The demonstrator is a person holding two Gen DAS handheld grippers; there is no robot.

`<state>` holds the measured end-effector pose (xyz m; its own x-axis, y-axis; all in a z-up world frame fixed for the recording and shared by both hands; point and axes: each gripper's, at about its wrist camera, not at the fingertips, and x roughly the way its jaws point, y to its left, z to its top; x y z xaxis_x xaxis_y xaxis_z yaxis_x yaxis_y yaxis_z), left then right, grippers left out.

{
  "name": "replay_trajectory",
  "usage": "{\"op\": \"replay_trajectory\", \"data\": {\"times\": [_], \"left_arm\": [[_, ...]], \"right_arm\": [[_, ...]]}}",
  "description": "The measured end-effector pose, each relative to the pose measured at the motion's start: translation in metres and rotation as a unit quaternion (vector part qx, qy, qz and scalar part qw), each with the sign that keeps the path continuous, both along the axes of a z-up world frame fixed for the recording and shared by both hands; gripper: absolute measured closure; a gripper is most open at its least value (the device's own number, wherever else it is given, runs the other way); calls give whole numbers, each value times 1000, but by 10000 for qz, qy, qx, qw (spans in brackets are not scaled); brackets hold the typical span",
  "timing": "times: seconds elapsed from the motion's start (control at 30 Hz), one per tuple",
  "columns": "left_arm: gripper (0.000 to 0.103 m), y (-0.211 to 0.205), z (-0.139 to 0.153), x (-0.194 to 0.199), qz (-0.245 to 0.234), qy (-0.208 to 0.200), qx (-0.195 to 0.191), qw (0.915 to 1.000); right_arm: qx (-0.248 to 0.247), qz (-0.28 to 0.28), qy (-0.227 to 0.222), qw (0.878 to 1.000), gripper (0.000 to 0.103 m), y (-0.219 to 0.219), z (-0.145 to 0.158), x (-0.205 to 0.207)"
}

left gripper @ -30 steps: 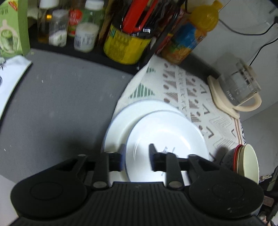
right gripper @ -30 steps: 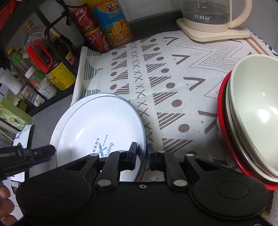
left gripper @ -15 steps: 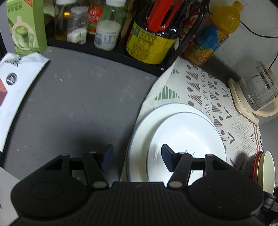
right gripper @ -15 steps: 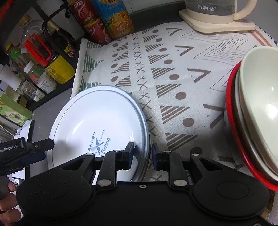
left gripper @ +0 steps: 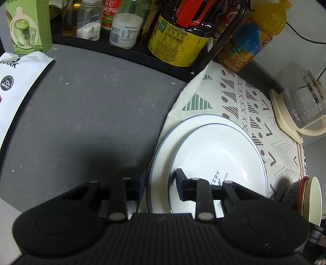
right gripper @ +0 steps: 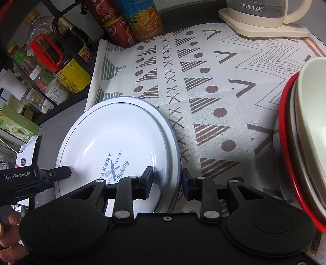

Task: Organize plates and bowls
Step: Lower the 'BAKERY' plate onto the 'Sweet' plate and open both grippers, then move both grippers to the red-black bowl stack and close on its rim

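Two white plates are stacked on the patterned cloth: a smaller plate [left gripper: 220, 159] with "BAKERY" print lies in a larger plate [left gripper: 161, 155]. The stack also shows in the right wrist view [right gripper: 114, 138]. My left gripper [left gripper: 161, 184] is open, its jaws either side of the stack's left rim. My right gripper [right gripper: 167, 181] is open, its jaws either side of the stack's right rim. Nested bowls [right gripper: 305, 130], a cream one inside a red-rimmed one, stand at the right, also seen in the left wrist view [left gripper: 309, 197].
A rack of bottles and jars [left gripper: 175, 40] lines the back. An orange juice bottle [right gripper: 142, 18] and a glass kettle on a cream base [right gripper: 264, 18] stand behind the cloth [right gripper: 214, 81]. A white packet [left gripper: 14, 85] lies on the grey counter [left gripper: 81, 122] at left.
Both grippers have opened off the plate rims. The stack now rests flat on the cloth, and the left gripper has drawn back a little.
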<state>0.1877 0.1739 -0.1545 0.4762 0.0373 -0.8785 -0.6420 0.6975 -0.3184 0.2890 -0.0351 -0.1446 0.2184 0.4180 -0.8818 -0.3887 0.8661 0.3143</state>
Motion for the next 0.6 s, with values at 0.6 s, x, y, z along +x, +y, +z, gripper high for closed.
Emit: {"op": "replay_trajectory", "data": {"times": [0.6], "left_arm": [[41, -27, 34, 12, -185, -39, 447, 9988]], "right_arm": [[253, 290, -608, 9974, 46, -15, 39, -13]]}}
